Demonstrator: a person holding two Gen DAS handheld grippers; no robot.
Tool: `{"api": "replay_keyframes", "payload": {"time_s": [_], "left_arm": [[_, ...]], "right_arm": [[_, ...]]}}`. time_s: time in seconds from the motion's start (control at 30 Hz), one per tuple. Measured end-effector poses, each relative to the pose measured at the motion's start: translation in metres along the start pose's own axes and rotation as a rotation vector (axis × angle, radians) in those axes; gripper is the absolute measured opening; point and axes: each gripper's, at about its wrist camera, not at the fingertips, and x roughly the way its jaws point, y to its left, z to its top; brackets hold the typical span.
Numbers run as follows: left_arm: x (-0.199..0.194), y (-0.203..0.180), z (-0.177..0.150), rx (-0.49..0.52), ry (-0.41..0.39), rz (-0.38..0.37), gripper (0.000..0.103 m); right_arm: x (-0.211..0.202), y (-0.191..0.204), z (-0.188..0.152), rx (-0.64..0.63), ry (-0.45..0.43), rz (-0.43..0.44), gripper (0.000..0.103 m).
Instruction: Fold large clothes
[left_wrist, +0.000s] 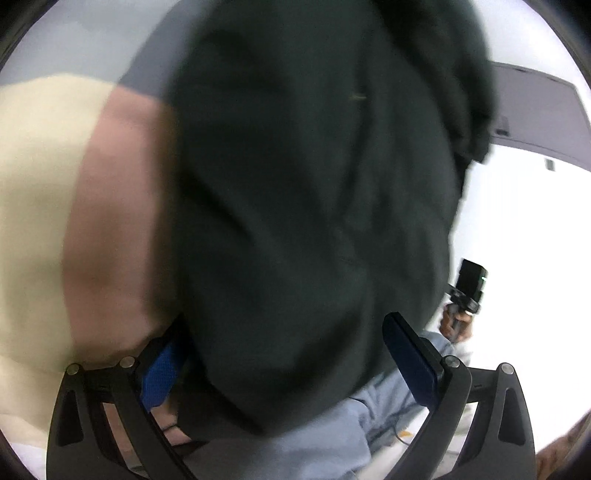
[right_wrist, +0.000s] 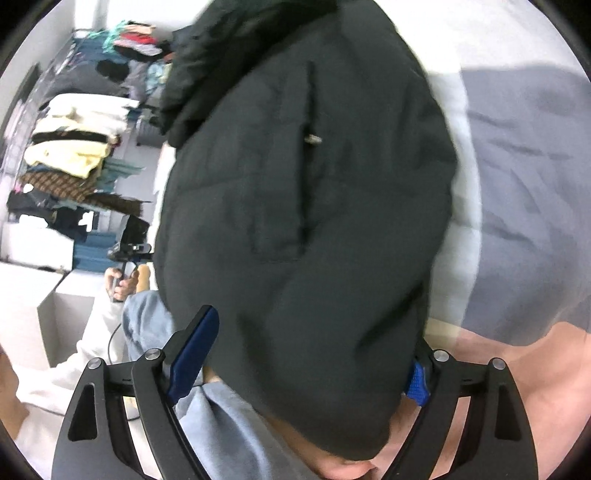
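Hanging between two grippers' wide-set jaws, one dark jacket (left_wrist: 303, 206), one clothes pile (right_wrist: 74, 147)

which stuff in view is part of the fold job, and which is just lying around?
In the job: dark jacket, bulging between the fingers of the left gripper and the right gripper.
Lying about: clothes pile, white boxes, grey sheet.

Setting: a domestic room used for sorting laundry. Evidence: folded clothing stacks (right_wrist: 70, 147) at 10 o'clock in the right wrist view, white storage boxes (right_wrist: 33, 295) at 9 o'clock, grey bedding (right_wrist: 528, 206) at 3 o'clock.
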Motion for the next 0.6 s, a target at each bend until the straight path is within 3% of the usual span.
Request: {"api": "replay_keyframes", "payload": {"time_s": [0.17,0.33,0.43,0.47,0.6], "left_arm": [[0.012,-0.009,0.007,-0.017,0.0,0.037,0.099],[0.008,-0.028,0.004,0.019,-0.017,-0.009,0.095],[0.006,-0.027,0.004,0.0,-0.031,-0.023,0.082],[0.005,-0.027,0.004,-0.013,-0.035,-0.02,0.073],[0.005,-0.03,0.001,-0.031,-0.054,-0.025,0.063]], "right_arm": [[0.009,-0.002,0.006,-0.01,0.043,0.017,0.093],[0.011,0.035,0.005,-0.138,0.078,0.091,0.093],[0.017,0.044,0.006,-0.166,0.087,0.085,0.093],[0.02,0.043,0.007,-0.164,0.088,0.08,0.093],[0.026,0.04,0.011,-0.146,0.096,0.055,0.083]]}}
